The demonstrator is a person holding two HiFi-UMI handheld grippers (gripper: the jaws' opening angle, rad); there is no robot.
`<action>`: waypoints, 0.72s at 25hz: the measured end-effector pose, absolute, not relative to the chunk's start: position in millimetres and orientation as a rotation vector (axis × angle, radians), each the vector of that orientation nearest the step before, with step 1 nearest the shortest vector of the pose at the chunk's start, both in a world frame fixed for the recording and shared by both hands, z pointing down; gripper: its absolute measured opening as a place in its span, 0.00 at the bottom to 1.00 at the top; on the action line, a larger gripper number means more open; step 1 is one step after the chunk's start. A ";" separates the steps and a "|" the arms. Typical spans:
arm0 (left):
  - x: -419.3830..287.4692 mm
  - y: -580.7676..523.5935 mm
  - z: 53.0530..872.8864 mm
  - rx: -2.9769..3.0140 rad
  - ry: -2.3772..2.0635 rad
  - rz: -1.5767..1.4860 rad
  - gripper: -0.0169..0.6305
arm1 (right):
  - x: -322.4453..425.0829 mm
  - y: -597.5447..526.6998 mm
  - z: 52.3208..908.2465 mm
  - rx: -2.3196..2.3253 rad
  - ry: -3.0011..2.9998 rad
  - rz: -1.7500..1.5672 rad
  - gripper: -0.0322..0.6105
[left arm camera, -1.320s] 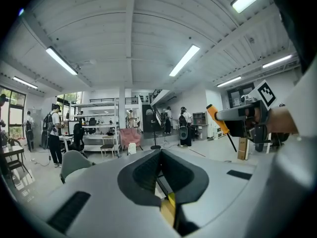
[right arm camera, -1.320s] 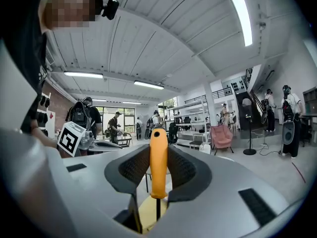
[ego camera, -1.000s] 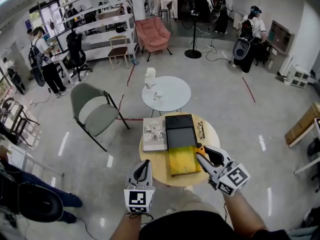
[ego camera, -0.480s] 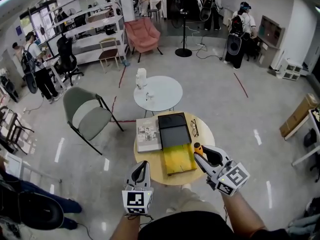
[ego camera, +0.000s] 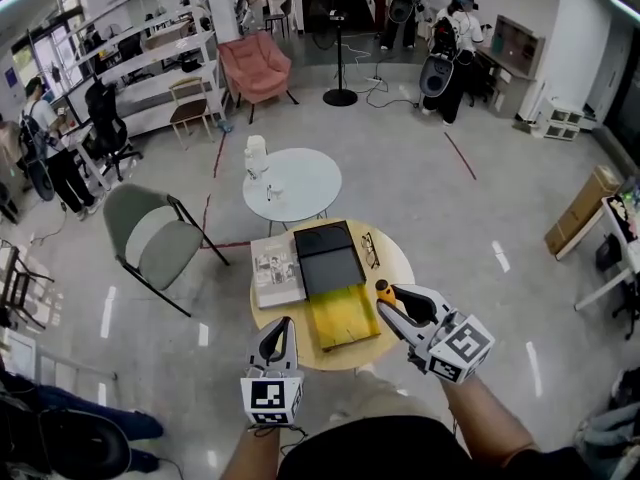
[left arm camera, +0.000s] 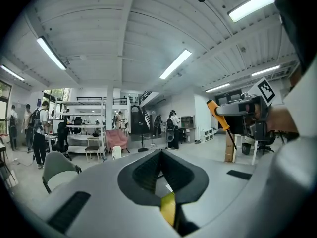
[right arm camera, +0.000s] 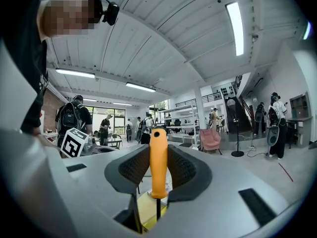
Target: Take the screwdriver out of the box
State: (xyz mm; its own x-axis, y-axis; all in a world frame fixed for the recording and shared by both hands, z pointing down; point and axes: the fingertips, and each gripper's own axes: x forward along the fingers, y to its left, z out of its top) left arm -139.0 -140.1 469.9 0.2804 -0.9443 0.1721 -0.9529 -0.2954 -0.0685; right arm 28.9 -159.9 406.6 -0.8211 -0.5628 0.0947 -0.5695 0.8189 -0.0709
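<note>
An open box lies on the round wooden table [ego camera: 390, 268], its black lid [ego camera: 328, 256] folded back and its yellow inside [ego camera: 343, 318] facing up. My right gripper [ego camera: 385, 303] hovers at the box's right edge, shut on the screwdriver. The orange handle [right arm camera: 158, 162] stands upright between the pads, with the dark shaft [right arm camera: 157, 208] below it. In the left gripper view the same screwdriver [left arm camera: 218, 115] shows at the right. My left gripper [ego camera: 279, 330] is at the table's near left edge, jaws together and empty [left arm camera: 161, 175].
A magazine [ego camera: 277, 270] lies left of the box and a pair of glasses [ego camera: 371, 250] to its right. A small white round table [ego camera: 292, 184] stands beyond, a grey chair [ego camera: 150, 236] to the left. People stand far off around the room.
The head view has swung, so the table sits further left in it. My left gripper has edged along the table's front edge. The right gripper keeps its hold on the screwdriver.
</note>
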 end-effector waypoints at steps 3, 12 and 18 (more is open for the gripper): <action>-136.4 -149.6 470.7 2.474 -1.829 0.280 0.05 | 30.0 -168.3 406.9 0.910 -2.923 0.156 0.25; -127.6 -187.6 479.9 2.444 -1.817 0.293 0.05 | 35.2 -200.5 415.6 0.892 -2.916 0.184 0.25; -123.7 -213.8 487.0 2.438 -1.811 0.293 0.05 | 35.6 -225.3 425.0 0.869 -2.908 0.210 0.25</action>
State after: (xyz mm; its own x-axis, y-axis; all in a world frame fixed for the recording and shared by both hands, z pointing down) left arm -123.7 -213.8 487.0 0.2783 -0.9380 0.2068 -0.9554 -0.2925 -0.0411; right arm 35.6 -225.3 425.0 -0.8323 -0.5380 0.1338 -0.5516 0.8276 -0.1037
